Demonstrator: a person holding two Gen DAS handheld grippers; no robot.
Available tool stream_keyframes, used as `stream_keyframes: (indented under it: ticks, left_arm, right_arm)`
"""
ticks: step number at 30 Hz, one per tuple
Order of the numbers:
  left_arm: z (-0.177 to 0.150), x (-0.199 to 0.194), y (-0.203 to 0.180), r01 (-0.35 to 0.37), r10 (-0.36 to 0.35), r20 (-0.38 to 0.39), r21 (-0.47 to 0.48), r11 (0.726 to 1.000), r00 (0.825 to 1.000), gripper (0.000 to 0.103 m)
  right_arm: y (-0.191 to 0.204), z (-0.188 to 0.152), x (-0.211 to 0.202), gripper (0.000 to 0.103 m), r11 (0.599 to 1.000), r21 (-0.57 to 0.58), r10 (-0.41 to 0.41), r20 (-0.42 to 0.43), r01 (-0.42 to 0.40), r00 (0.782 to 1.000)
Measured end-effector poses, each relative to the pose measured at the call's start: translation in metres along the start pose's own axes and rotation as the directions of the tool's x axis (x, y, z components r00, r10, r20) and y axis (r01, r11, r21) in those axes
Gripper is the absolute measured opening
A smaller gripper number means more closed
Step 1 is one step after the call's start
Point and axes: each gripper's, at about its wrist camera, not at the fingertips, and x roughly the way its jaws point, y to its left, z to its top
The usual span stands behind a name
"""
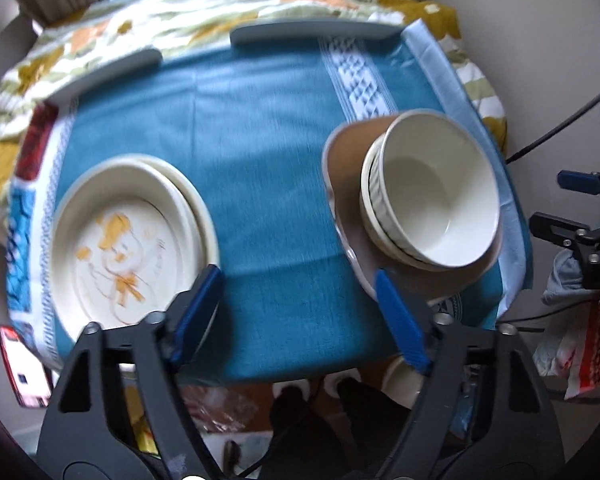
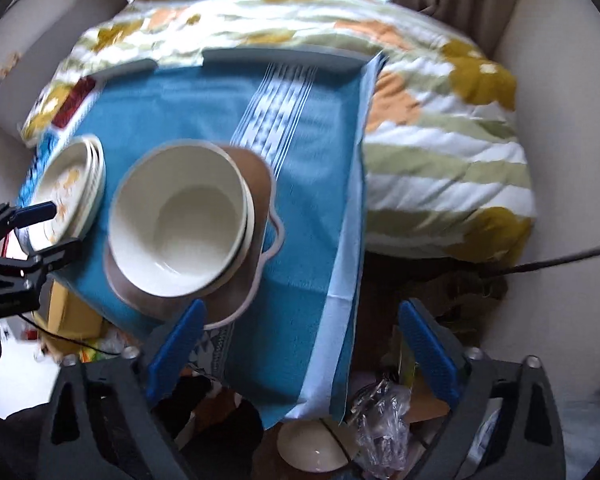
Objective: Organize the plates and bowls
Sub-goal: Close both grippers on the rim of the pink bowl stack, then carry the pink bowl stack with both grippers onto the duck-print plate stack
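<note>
The floral quilt (image 2: 440, 132) of the bed fills the far field from 10 to 2 o'clock, and on it the desk carries a teal cloth (image 1: 236, 152) with a white patterned band. On the cloth, the stack of plates (image 1: 128, 240), its top plate printed with an orange figure, lies at 9 o'clock in the left wrist view. The brown plate (image 1: 352, 184) lies at 3 o'clock, well apart from the stack, and bears the nested white bowls (image 1: 436, 196). In the right wrist view the bowls (image 2: 180, 220) stand at 11 o'clock from the jaws, just beyond the inner fingertip, with the brown plate's near edge close to that fingertip. The left gripper (image 1: 300, 312) is spread wide and holds nothing; its left finger overlaps the near rim of the plate stack in the picture, though contact cannot be confirmed. The right gripper (image 2: 304, 344) is likewise spread wide and empty, hanging over the desk's near right corner. Judgement: the right gripper is nearer the bowls, the left gripper nearer the plate stack. The round pieces have no long axis, so any rim approach serves.
</note>
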Motion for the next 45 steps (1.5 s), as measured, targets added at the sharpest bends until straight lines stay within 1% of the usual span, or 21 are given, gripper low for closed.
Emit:
stream_keyframes:
  ticks: [2,4,5,6,9,11,12,13,15,16,17,18,19,20,21,23,31,34,37,41,45]
  left_arm:
    - [-0.002,0.014,-0.006,-0.006,0.006,-0.024,-0.002,1.0,1.0,0.064]
    - [-0.002,0.021,-0.012,-0.005,0.005,-0.032,-0.005,1.0,0.999,0.062]
    - [-0.001,0.026,-0.015,-0.011,0.011,-0.04,-0.006,1.0,0.999,0.058]
    - [0.0,0.031,-0.017,-0.015,0.015,-0.052,-0.007,1.0,0.999,0.053]
    - [0.003,0.04,-0.021,-0.014,0.013,-0.071,-0.011,1.0,0.997,0.047]
    - [0.006,0.045,-0.023,-0.01,0.009,-0.077,-0.012,1.0,0.997,0.042]
    - [0.007,0.049,-0.024,-0.003,0.002,-0.076,-0.014,1.0,0.997,0.038]
    - [0.008,0.052,-0.025,0.001,-0.002,-0.077,-0.015,1.0,0.997,0.035]
    - [0.01,0.059,-0.028,0.023,-0.024,-0.071,-0.012,1.0,0.997,0.022]
    - [0.01,0.062,-0.03,0.037,-0.038,-0.065,-0.009,0.999,0.997,0.018]
    - [0.011,0.064,-0.033,0.042,-0.042,-0.064,-0.003,0.999,0.997,0.012]
    - [0.011,0.068,-0.037,0.033,-0.032,-0.061,0.014,0.999,0.998,0.01]
    - [0.01,0.07,-0.039,0.022,-0.02,-0.051,0.024,0.999,0.998,0.01]
    - [0.01,0.071,-0.039,0.025,-0.024,-0.046,0.027,0.999,0.999,0.008]
    - [0.01,0.073,-0.039,0.039,-0.038,-0.038,0.026,0.999,0.999,0.008]
    - [0.009,0.073,-0.037,0.043,-0.042,-0.023,0.025,0.999,0.999,0.007]
    - [0.013,0.069,-0.041,0.009,-0.009,0.011,0.039,0.999,1.0,0.007]
    - [0.016,0.061,-0.041,-0.005,0.004,0.037,0.042,0.999,0.999,0.007]
    - [0.02,0.049,-0.037,-0.009,0.006,0.066,0.038,0.999,0.998,0.007]
    - [0.023,0.024,-0.028,-0.012,0.01,0.097,0.023,1.0,0.995,0.007]
    - [0.024,-0.009,-0.008,-0.01,0.009,0.118,0.011,1.0,0.993,0.007]
  right_arm:
    - [0.001,0.001,0.015,0.073,0.999,-0.017,0.033,-0.032,-0.033,0.999]
    - [0.001,0.004,0.025,0.068,0.996,-0.026,0.083,-0.05,-0.084,0.995]
    - [0.003,0.006,0.029,0.063,0.994,-0.031,0.102,-0.065,-0.105,0.993]
    - [0.006,0.009,0.033,0.061,0.993,-0.046,0.108,-0.077,-0.112,0.991]
    - [0.012,0.016,0.045,0.052,0.989,-0.074,0.119,-0.112,-0.128,0.987]
    - [0.017,0.019,0.05,0.042,0.986,-0.091,0.129,-0.131,-0.141,0.983]
    - [0.02,0.021,0.054,0.039,0.984,-0.101,0.132,-0.137,-0.146,0.982]
    - [0.021,0.021,0.057,0.036,0.983,-0.105,0.137,-0.135,-0.152,0.981]
    - [0.023,0.023,0.063,0.033,0.981,-0.115,0.144,-0.126,-0.159,0.982]
    - [0.024,0.023,0.066,0.031,0.979,-0.116,0.152,-0.121,-0.166,0.981]
    - [0.026,0.023,0.07,0.026,0.976,-0.119,0.171,-0.111,-0.184,0.979]
    - [0.028,0.022,0.072,0.024,0.973,-0.124,0.183,-0.101,-0.195,0.978]
    - [0.03,0.022,0.072,0.019,0.971,-0.132,0.187,-0.091,-0.198,0.978]
    - [0.033,0.02,0.073,0.014,0.968,-0.145,0.194,-0.077,-0.204,0.978]
    - [0.036,0.018,0.073,0.013,0.969,-0.158,0.183,-0.06,-0.19,0.981]
    - [0.039,0.014,0.072,0.013,0.97,-0.169,0.173,-0.033,-0.177,0.984]
    - [0.036,0.017,0.067,0.013,0.97,-0.176,0.175,0.024,-0.169,0.984]
    - [0.037,0.021,0.057,0.013,0.97,-0.187,0.168,0.053,-0.156,0.984]
    - [0.04,0.026,0.046,0.013,0.97,-0.195,0.163,0.078,-0.145,0.984]
    - [0.048,0.036,0.019,0.013,0.969,-0.205,0.158,0.107,-0.134,0.982]
    - [0.072,0.047,-0.007,0.013,0.968,-0.219,0.152,0.124,-0.122,0.981]
